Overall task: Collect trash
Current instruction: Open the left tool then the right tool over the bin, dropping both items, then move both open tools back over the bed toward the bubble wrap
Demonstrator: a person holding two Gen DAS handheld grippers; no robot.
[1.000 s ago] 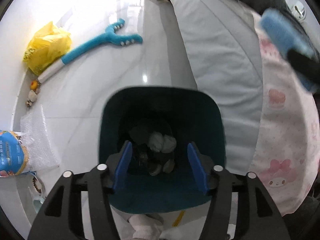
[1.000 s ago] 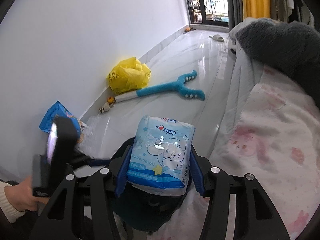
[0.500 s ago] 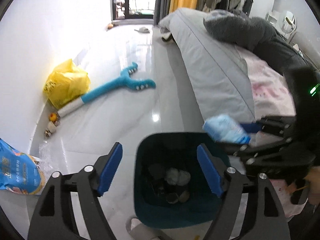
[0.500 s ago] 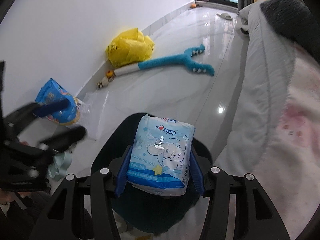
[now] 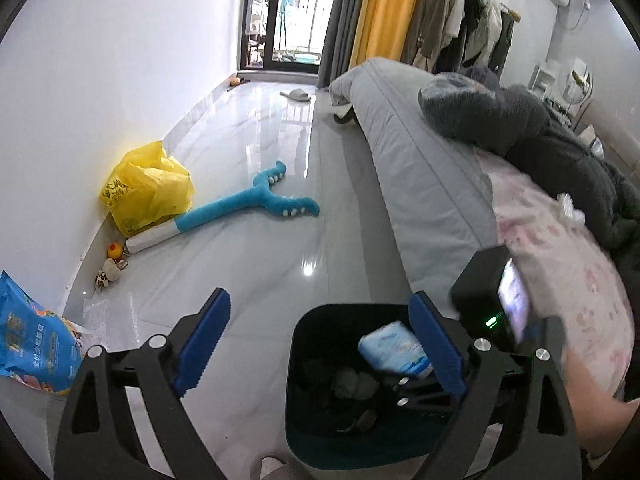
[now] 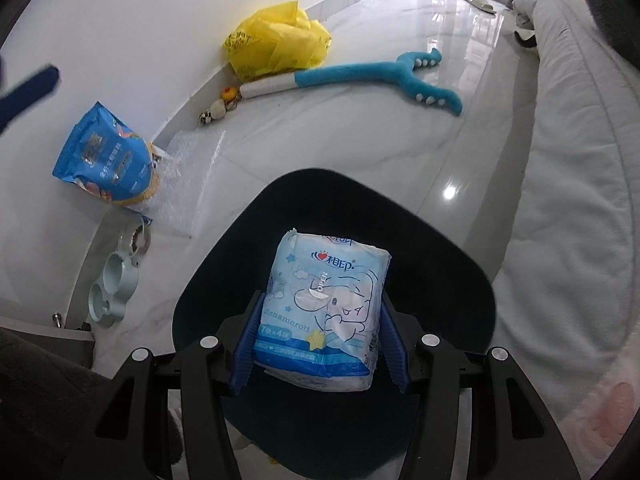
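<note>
Right claw: narrowly set, both blue pads pressed on the sides of a tissue pack, which it holds directly above the mouth of the dark teal trash bin.
Left claw: jaws opening, already wide apart, nothing between them; it hangs over the bin's left edge.
Tissue pack: light blue wrapper with a cartoon print, tilted in the grip, its lower end level with or just inside the rim.
Trash bin: stands on the glossy floor just beside the bed; crumpled scraps, possibly paper, lie at the bottom, too dark to name.
Remaining litter: blue snack bag and bubble wrap by the wall, yellow plastic bag farther along, well apart from the bin.
Risk, release: the pack is soft and held off-square; let go unevenly, it may catch on the rim and tip outward onto the floor.
Risk, crowding: both claws share the bin opening; a collision could jog the pack loose early.
</note>
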